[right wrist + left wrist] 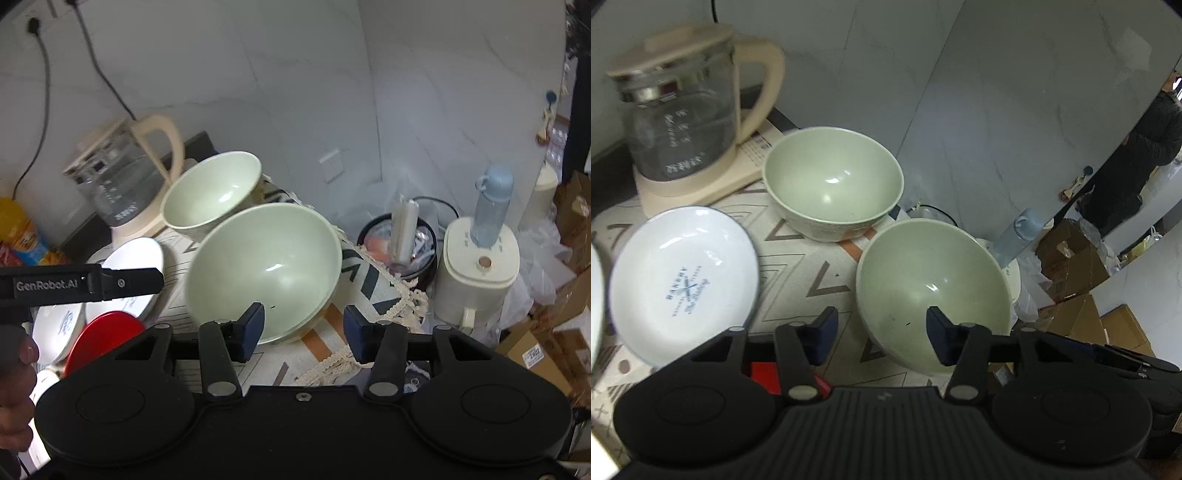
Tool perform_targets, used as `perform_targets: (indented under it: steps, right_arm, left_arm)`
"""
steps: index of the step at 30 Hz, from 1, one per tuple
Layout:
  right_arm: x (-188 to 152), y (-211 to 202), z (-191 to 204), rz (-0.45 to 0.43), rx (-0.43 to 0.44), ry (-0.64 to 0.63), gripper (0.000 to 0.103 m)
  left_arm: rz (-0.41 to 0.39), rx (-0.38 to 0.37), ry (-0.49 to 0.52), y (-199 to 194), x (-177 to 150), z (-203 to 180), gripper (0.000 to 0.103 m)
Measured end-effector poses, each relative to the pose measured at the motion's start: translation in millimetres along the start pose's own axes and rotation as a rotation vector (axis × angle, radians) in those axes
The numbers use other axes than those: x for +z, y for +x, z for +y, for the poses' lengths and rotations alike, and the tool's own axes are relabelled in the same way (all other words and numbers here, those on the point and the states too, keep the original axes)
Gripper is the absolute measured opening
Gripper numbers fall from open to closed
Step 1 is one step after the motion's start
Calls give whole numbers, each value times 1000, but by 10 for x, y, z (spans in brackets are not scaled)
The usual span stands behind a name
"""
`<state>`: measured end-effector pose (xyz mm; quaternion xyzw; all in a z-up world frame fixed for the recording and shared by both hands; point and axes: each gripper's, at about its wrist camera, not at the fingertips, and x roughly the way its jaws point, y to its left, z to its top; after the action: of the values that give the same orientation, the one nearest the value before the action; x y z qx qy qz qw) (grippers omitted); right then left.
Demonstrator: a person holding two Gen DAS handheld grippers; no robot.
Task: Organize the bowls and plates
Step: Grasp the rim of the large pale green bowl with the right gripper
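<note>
Two pale green bowls stand on the patterned tablecloth. The near bowl [931,284] [266,266] is tilted and sits just ahead of both grippers. The far bowl [833,177] [210,192] stands upright behind it. A white plate with blue print [683,280] [129,266] lies to the left, with another white plate [55,328] and a red plate [105,336] beside it. My left gripper [882,336] is open, its right finger in front of the near bowl's inside. My right gripper [304,328] is open and empty at that bowl's near rim.
A glass kettle with a cream handle [683,110] [125,177] stands at the back left on its base. A cream appliance [480,273] with a blue bottle [493,206] on it, a black bin [399,243] and cardboard boxes [1071,258] lie beyond the table's right edge.
</note>
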<state>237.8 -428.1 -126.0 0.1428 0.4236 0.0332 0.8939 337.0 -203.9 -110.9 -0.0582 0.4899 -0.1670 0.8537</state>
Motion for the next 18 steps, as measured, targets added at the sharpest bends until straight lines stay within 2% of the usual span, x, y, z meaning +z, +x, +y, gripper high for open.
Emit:
perform_targets:
  steps: [3, 5, 7, 18]
  right_arm:
    - [20, 114, -27, 12, -6, 17, 45]
    - [36, 194, -47, 21, -14, 30, 44]
    - [52, 266, -66, 30, -17, 44, 41]
    - [71, 632, -12, 82, -72, 31, 27]
  left_arm:
    - [25, 7, 5, 175, 45, 20, 43]
    - [47, 7, 0, 277, 72, 33, 32]
    - [51, 13, 6, 350, 99, 43, 27]
    - [142, 26, -6, 783, 212, 147, 10]
